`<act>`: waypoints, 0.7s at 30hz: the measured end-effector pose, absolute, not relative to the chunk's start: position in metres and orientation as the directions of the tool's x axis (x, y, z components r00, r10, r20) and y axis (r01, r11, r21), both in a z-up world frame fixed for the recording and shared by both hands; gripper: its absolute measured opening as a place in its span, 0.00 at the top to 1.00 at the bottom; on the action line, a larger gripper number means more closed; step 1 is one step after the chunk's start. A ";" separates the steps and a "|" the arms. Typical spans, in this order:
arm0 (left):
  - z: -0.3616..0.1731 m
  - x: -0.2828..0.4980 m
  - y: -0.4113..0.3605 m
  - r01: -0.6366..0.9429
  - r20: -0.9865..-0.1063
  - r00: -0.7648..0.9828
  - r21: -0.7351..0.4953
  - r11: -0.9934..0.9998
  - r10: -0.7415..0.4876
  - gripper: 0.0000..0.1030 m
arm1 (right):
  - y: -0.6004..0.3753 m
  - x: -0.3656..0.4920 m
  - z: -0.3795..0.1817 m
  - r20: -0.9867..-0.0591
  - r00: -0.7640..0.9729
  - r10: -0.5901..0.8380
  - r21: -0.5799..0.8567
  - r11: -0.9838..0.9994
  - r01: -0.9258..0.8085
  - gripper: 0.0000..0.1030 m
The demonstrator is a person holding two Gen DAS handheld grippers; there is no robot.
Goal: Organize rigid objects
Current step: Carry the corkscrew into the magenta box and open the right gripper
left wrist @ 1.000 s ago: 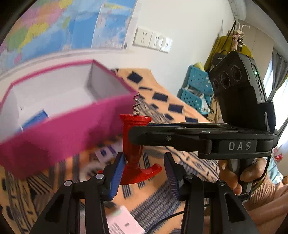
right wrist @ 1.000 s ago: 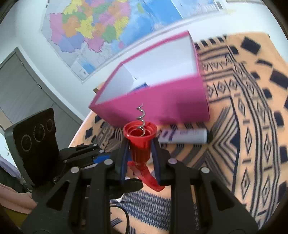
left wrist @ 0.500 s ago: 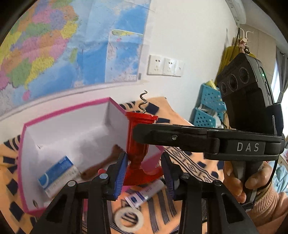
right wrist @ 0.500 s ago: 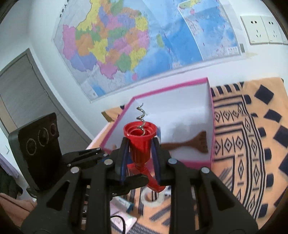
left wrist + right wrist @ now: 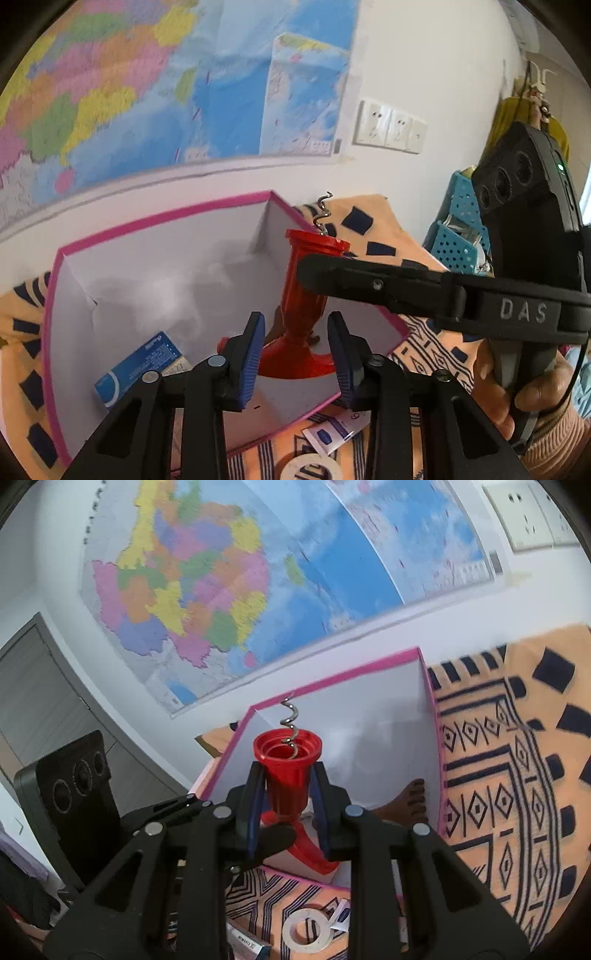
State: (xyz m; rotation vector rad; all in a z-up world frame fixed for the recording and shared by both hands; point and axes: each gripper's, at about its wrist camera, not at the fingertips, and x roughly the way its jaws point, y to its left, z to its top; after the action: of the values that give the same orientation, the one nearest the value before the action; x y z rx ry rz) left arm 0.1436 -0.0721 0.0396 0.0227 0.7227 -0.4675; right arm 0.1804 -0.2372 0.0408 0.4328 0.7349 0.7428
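the right gripper (image 5: 288,805) pinches the neck of a red corkscrew (image 5: 287,764), its blue pads pressed on either side; the steel worm points toward 12 o'clock. the corkscrew hangs over the open pink box (image 5: 430,716), above the box's near wall. in the left wrist view the left gripper (image 5: 297,354) has its jaws at their narrowest, yet the pads stand just clear of the corkscrew's (image 5: 301,295) base on both sides, holding nothing. inside the box (image 5: 51,295) a blue carton (image 5: 138,363) lies at 8 o'clock. a roll of tape (image 5: 308,928) and a white tube (image 5: 334,432) rest on the patterned cloth (image 5: 517,775) at 6 o'clock.
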 end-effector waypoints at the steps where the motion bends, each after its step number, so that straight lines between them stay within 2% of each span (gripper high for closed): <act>1: 0.037 0.146 -0.071 0.416 -0.646 0.648 -0.144 0.898 -0.404 0.67 | -0.236 0.182 0.038 -0.449 0.506 0.736 0.592 0.670 -0.448 0.74; 6: 0.027 0.153 -0.073 0.404 -0.671 0.629 -0.150 0.902 -0.393 0.67 | -0.230 0.189 0.026 -0.482 0.490 0.726 0.599 0.682 -0.420 0.74; 13: 0.021 0.150 -0.075 0.397 -0.691 0.618 -0.136 0.908 -0.374 0.67 | -0.227 0.188 0.013 -0.585 0.500 0.638 0.523 0.768 -0.368 0.73; 14: 0.022 0.147 -0.075 0.396 -0.687 0.624 -0.132 0.909 -0.372 0.67 | -0.226 0.187 0.015 -0.598 0.503 0.624 0.508 0.780 -0.365 0.72; 17: 0.024 0.140 -0.070 0.392 -0.676 0.637 -0.129 0.911 -0.370 0.67 | -0.227 0.179 0.022 -0.615 0.541 0.574 0.453 0.818 -0.354 0.54; 21: 0.027 0.128 -0.063 0.385 -0.659 0.662 -0.112 0.916 -0.359 0.66 | -0.238 0.165 0.029 -0.596 0.561 0.575 0.449 0.817 -0.362 0.54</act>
State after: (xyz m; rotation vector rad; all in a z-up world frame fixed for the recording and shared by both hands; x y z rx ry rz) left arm 0.1276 -0.0633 0.0272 0.0379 0.7363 -0.4205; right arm 0.1652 -0.2375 0.0289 0.2904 0.8027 0.5609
